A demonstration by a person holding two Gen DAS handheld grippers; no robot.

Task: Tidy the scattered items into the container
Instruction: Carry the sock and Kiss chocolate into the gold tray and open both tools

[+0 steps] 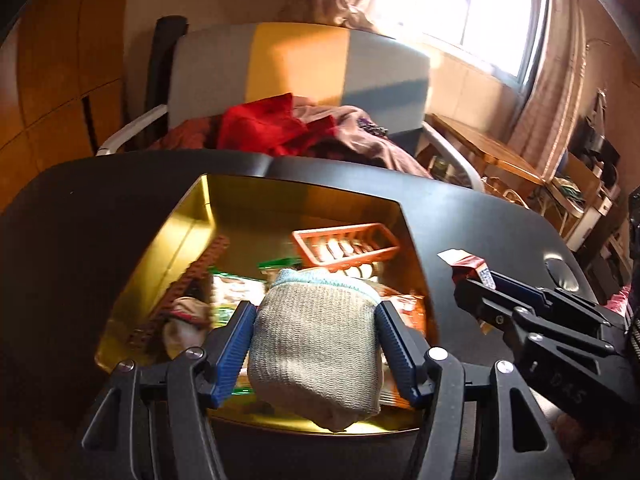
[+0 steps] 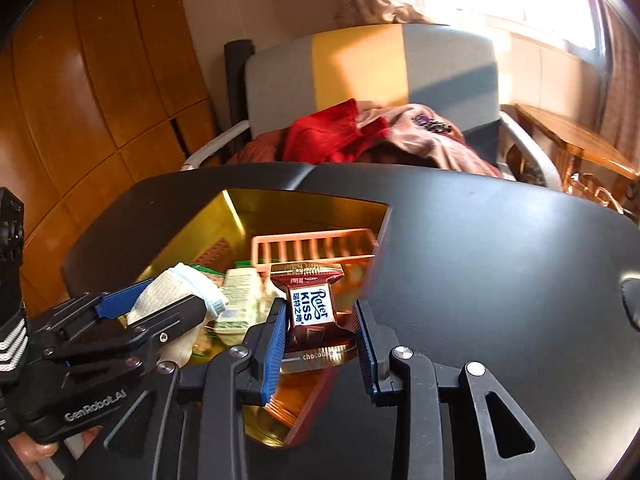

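A gold tin container (image 1: pixel 188 216) sits on the black table (image 1: pixel 80 208); it also shows in the right wrist view (image 2: pixel 224 216). My left gripper (image 1: pixel 316 316) is shut on a grey knitted sock (image 1: pixel 316 344) and holds it over the container's near side. My right gripper (image 2: pixel 320 312) is shut on a brown chocolate packet (image 2: pixel 312 308) at the container's right front rim. The right gripper (image 1: pixel 472 276) with the packet (image 1: pixel 468 262) shows at the right of the left wrist view. The left gripper (image 2: pixel 168 296) with the sock (image 2: pixel 168 292) shows at the left of the right wrist view.
Inside the container lie an orange slotted tray (image 1: pixel 344 244), a brown toothed strip (image 1: pixel 188 280), green-white snack packets (image 1: pixel 236 284) and another sock (image 1: pixel 184 320). A chair (image 1: pixel 296 68) with red and brown clothes (image 1: pixel 272 124) stands behind the table. A wooden side table (image 1: pixel 484 148) is at the right.
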